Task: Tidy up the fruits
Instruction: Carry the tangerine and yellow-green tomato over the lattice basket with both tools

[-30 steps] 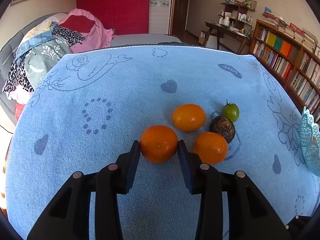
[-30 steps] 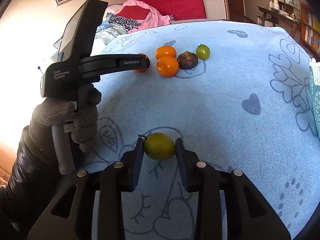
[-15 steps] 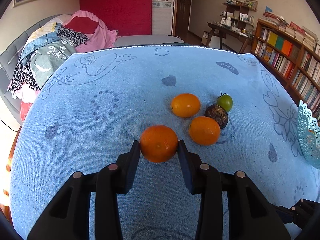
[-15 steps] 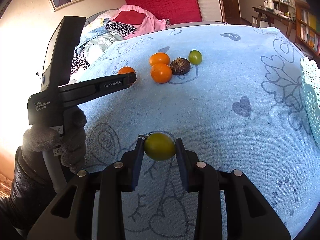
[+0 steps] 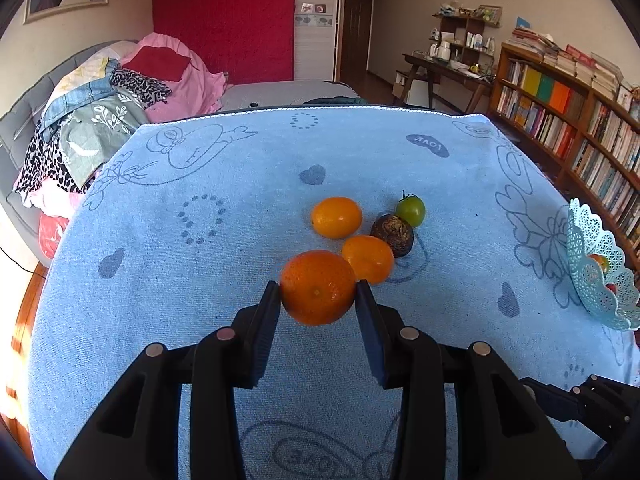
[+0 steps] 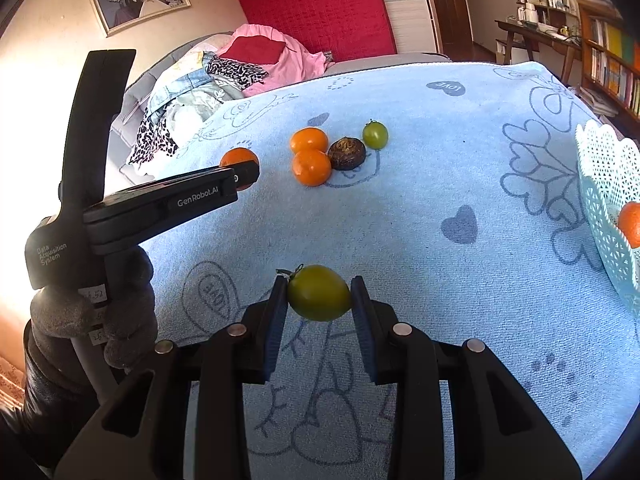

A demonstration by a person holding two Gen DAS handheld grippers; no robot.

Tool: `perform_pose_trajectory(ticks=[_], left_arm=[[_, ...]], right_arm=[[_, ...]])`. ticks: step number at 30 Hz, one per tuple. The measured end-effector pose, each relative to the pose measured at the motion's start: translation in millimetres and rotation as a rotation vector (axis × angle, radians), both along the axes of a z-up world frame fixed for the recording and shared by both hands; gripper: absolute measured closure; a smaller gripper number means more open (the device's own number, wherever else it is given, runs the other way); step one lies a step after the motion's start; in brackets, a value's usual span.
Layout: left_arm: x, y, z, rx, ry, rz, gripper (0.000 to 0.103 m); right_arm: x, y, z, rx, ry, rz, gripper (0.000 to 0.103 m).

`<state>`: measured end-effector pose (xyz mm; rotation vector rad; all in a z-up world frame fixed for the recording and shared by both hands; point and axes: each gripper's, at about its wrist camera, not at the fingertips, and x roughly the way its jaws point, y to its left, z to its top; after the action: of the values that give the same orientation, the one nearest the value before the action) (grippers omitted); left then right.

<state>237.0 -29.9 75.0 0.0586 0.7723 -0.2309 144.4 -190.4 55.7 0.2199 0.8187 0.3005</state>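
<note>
My left gripper (image 5: pixel 317 300) is shut on an orange (image 5: pixel 317 287) and holds it above the blue towel (image 5: pixel 160 280). My right gripper (image 6: pixel 319 302) is shut on a green tomato (image 6: pixel 319 293), lifted over the towel's near part. On the towel lie two oranges (image 5: pixel 337 217) (image 5: pixel 368 259), a dark wrinkled fruit (image 5: pixel 392 235) and a small green tomato (image 5: pixel 410 210). In the right wrist view the left gripper (image 6: pixel 240 174) shows at left with its orange (image 6: pixel 239 157). A pale blue lace basket (image 5: pixel 596 276) stands at the right edge; it holds an orange (image 6: pixel 631 224).
The towel covers a table whose far edge (image 5: pixel 320 109) meets a bed piled with clothes (image 5: pixel 120 112). A bookshelf (image 5: pixel 580 120) stands at right. A gloved hand (image 6: pixel 92 312) holds the left gripper's handle.
Both grippers have risen and pulled back from the fruit cluster, each keeping its fruit. The basket has come further into view at the right.
</note>
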Motion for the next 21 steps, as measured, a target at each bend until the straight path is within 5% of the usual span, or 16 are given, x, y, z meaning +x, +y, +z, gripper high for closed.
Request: perform_pose_trajectory(ticks=[21], left_arm=[[-26.9,-58.6,21.1,-0.002,-0.021,-0.119,0.064]], right_arm=[[-16.4,-76.8,28.9,0.026,-0.085,-0.189,0.07]])
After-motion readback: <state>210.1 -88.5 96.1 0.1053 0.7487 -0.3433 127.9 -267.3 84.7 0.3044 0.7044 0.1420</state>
